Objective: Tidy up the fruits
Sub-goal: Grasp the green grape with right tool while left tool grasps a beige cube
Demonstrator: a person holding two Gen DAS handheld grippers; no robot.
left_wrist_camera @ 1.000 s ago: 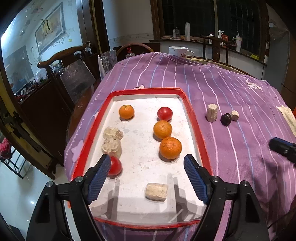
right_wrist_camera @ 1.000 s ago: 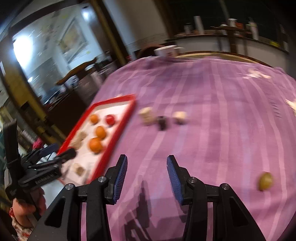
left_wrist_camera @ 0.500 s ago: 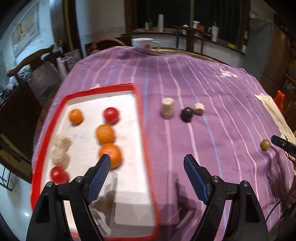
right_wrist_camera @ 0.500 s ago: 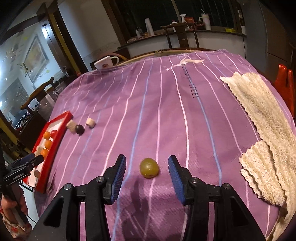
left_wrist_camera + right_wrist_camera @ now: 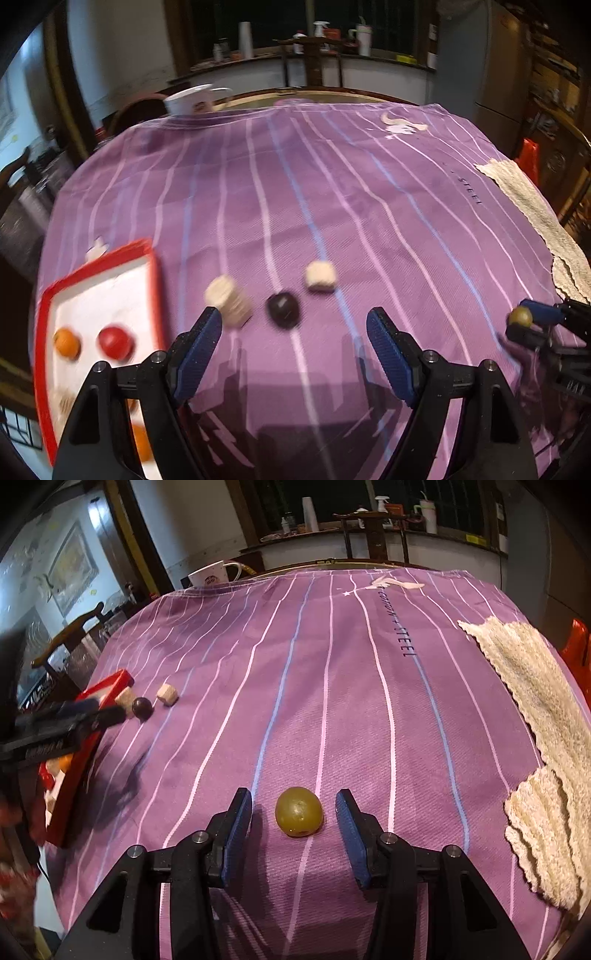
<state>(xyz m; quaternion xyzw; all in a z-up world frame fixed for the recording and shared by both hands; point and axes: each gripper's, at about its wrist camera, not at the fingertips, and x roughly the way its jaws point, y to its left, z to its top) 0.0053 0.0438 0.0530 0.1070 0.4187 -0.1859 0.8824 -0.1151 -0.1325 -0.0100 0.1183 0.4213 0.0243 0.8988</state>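
Between blue pads of right tool (image 5: 293,821), green grape (image 5: 298,811) sits on purple striped cloth (image 5: 332,686) covering desk, pads apart, neither touching fruit. Left tool (image 5: 294,334) also spread wide, gripping nothing; dark grape (image 5: 283,310) lies just ahead between its tips, pale chunks (image 5: 320,276) either side. Red-rimmed tray (image 5: 155,273) with orange (image 5: 67,343) and tomato (image 5: 115,341) to its left. Cream towel (image 5: 535,716) right of right tool.

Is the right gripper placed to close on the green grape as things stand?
Probably yes. The right gripper is open with the green grape between its blue pads, and nothing lies between them on the purple cloth. The towel sits well off to the side.
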